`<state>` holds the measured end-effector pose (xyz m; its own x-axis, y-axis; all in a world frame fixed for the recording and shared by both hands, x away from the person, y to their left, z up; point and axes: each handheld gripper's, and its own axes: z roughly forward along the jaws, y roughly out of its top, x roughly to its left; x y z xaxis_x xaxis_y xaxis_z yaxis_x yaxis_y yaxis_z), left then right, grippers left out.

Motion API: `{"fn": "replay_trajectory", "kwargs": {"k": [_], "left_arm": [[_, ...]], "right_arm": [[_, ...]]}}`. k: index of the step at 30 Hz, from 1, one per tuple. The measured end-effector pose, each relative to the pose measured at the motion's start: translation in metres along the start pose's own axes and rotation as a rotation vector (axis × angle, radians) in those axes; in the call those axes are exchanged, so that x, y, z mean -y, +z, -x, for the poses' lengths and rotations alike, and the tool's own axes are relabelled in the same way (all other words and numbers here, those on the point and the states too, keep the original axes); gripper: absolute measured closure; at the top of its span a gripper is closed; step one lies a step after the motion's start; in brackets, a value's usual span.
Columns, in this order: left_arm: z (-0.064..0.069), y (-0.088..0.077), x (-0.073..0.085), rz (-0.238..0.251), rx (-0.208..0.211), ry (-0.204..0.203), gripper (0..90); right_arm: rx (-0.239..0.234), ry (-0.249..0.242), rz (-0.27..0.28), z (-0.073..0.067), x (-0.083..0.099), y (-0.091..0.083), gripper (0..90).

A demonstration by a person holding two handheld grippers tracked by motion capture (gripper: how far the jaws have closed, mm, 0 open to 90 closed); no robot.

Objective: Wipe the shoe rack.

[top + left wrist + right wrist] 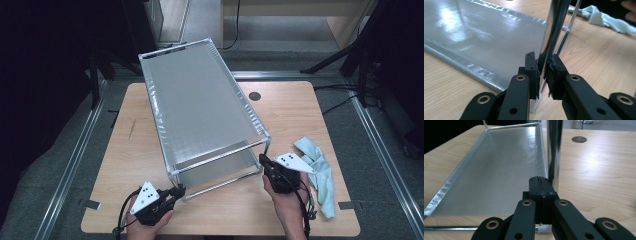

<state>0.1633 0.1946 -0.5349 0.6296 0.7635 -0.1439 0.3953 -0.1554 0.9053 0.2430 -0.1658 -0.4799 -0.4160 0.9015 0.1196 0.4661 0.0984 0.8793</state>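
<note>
A metal-framed rack with two grey fabric shelves stands on the wooden table. My left gripper is at the rack's near left corner. In the left gripper view it is shut on the shiny upright pole, low down by the white foot. My right gripper sits at the near right corner. In the right gripper view its jaws are pressed together with nothing between them, and the right upright pole rises just beyond the tips, slightly to the right. The lower shelf stretches away behind.
A pale green cloth lies crumpled on the table right of my right hand and appears in the left gripper view as the cloth. A round cable hole is at the table's far side. Dark stands and floor rails surround the table.
</note>
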Motion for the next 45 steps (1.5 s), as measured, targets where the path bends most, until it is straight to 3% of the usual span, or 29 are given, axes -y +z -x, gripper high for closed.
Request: {"fn": "replay_trajectory", "kwargs": {"k": [4,5,6,8,11,13,15,18,21,26,27,28,29,32,38,39,42,45], "left_arm": [[0.0,0.001,0.0,0.005,-0.004,-0.003,80.1],[0.001,0.001,0.0,0.003,-0.003,0.0,80.1],[0.001,0.001,0.0,0.002,-0.003,0.003,80.1],[0.001,0.002,0.0,0.001,-0.001,0.002,80.2],[0.001,0.002,0.0,0.001,0.001,-0.003,80.2],[0.001,0.002,0.0,0.004,0.01,-0.008,80.1],[0.002,0.003,0.0,0.006,0.022,-0.004,80.1],[0.005,0.005,0.0,0.004,0.046,-0.005,80.0],[0.015,0.012,-0.002,-0.002,0.065,0.005,80.0],[0.035,0.027,-0.006,-0.006,0.085,0.025,80.0],[0.039,0.03,-0.008,-0.011,0.09,0.031,80.0],[0.042,0.033,-0.01,-0.017,0.087,0.047,80.1],[0.045,0.036,-0.012,-0.024,0.081,0.051,80.3],[0.052,0.047,-0.016,-0.025,0.088,0.042,80.2],[0.061,0.071,-0.025,-0.015,0.095,0.043,80.1],[0.065,0.082,-0.028,-0.01,0.099,0.037,80.1],[0.066,0.091,-0.032,0.006,0.116,0.009,79.2],[0.065,0.089,-0.033,0.017,0.148,-0.013,68.5]], "right_arm": [[0.001,0.003,0.059,-0.005,-0.001,-0.025,67.4],[0.022,-0.016,0.061,-0.007,0.0,-0.029,61.6],[0.06,-0.044,0.049,-0.009,0.0,-0.029,56.2],[0.071,-0.06,0.006,-0.007,0.0,-0.019,52.0],[0.104,-0.035,-0.03,-0.001,0.0,0.004,56.0],[0.119,-0.016,-0.025,0.002,-0.001,0.014,68.0],[0.1,-0.006,-0.017,0.006,-0.002,0.02,78.1],[0.098,-0.011,-0.018,0.009,-0.005,0.025,79.4],[0.123,-0.023,-0.016,0.014,-0.01,0.033,79.9],[0.137,-0.015,-0.003,0.027,-0.025,0.06,79.5],[0.132,-0.017,-0.004,0.03,-0.028,0.065,76.9],[0.154,-0.017,0.008,0.031,-0.03,0.067,67.8],[0.178,-0.009,0.024,0.032,-0.031,0.066,60.5],[0.156,0.011,0.043,0.031,-0.031,0.049,49.0],[0.083,0.008,0.04,0.027,-0.006,0.002,40.3],[0.075,0.0,0.035,0.024,-0.001,-0.005,39.3],[0.049,-0.022,0.019,0.016,0.012,-0.019,36.1],[0.018,-0.008,0.026,0.009,0.021,-0.029,31.9]]}}
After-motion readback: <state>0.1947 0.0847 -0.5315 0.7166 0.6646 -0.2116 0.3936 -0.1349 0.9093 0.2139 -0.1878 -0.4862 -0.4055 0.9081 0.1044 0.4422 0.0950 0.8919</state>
